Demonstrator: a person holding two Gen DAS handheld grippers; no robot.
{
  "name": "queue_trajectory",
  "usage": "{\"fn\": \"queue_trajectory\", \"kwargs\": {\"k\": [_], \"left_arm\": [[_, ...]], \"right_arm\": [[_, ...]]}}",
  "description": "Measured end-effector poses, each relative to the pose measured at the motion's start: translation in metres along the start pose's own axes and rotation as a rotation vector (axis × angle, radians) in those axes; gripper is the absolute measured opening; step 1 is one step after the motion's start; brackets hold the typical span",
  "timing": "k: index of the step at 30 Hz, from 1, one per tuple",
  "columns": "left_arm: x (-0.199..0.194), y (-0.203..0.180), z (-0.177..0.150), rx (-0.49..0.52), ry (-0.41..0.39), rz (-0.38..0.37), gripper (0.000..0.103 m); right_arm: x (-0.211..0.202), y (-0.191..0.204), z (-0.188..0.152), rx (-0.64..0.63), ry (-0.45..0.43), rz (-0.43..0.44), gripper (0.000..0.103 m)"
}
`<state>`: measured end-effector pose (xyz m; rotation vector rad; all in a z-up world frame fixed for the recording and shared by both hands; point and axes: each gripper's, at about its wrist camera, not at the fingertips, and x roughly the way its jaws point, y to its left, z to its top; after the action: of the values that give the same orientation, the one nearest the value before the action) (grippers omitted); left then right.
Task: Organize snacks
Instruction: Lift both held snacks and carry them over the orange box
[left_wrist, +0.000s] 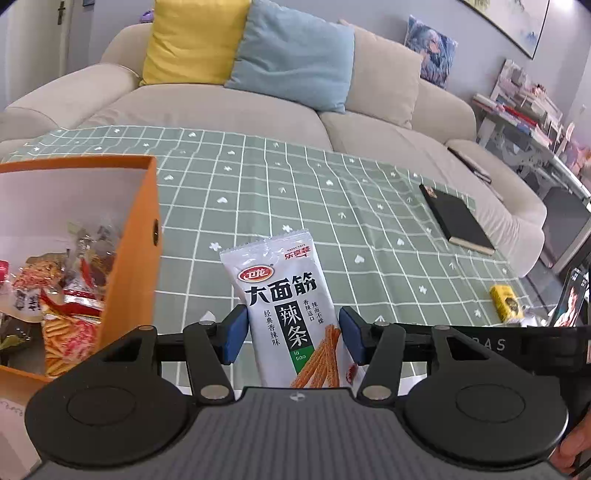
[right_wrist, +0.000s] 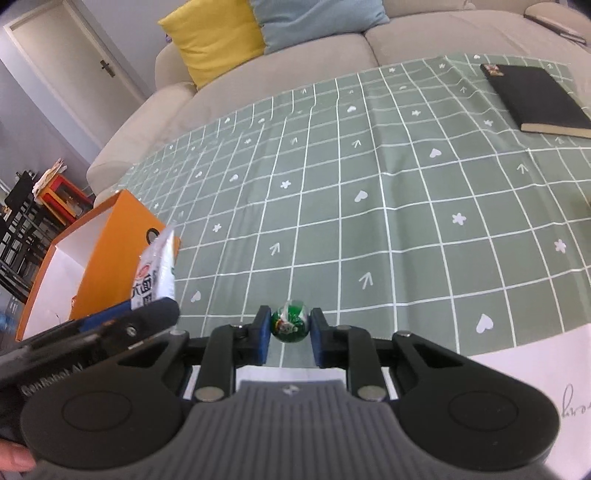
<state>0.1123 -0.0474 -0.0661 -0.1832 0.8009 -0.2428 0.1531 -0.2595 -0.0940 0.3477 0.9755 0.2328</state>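
- We see a wide cream fabric sofa (left_wrist: 229, 107) behind the tabletop, with a yellow square cushion (left_wrist: 192, 38) and a pale blue cushion (left_wrist: 295, 55) leaning side by side on its back.
- We see the tabletop under a sage-green cloth with a white grid and small white hearts and flowers (right_wrist: 369, 192).
- At the left edge of the tabletop stands an open orange cardboard box with a white inside (left_wrist: 136, 251); in the left wrist view it holds a heap of red and orange snack packets (left_wrist: 62, 310).
- A black hardcover notebook (left_wrist: 456, 218) lies flat on the cloth at the far right, well apart from the box.
- Our left gripper (left_wrist: 291, 334) has its jaws set fairly wide, the blue pads pressing both sides of a white latiao snack bag with black Chinese characters and a green label (left_wrist: 291, 310). The bag stands upright in the grip, off the cloth, just right of the box's wall.
- A small yellow packet (left_wrist: 506, 301) lies near the right edge of the tabletop.
- Our right gripper (right_wrist: 290, 334) has its jaws narrow, closed on a small round candy in shiny green wrapping (right_wrist: 290, 321), held above the cloth to the right of the box.
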Motion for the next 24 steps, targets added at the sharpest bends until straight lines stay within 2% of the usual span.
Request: {"fn": "queue_trajectory", "kwargs": {"k": [7, 11, 15, 24], "left_arm": [[-0.026, 0.014, 0.014, -0.039, -0.056, 0.002, 0.061], [-0.043, 0.027, 0.024, -0.062, -0.097, 0.030, 0.061], [-0.061, 0.044, 0.035, -0.069, -0.128, 0.078, 0.061], [-0.087, 0.102, 0.054, -0.124, -0.129, 0.178, 0.061]], "right_arm": [[-0.027, 0.032, 0.002, -0.048, -0.067, 0.034, 0.018], [-0.040, 0.060, 0.009, -0.094, -0.107, 0.073, 0.018], [-0.046, 0.093, 0.018, -0.152, -0.136, 0.127, 0.018], [-0.035, 0.171, 0.028, -0.262, -0.134, 0.217, 0.018]]}}
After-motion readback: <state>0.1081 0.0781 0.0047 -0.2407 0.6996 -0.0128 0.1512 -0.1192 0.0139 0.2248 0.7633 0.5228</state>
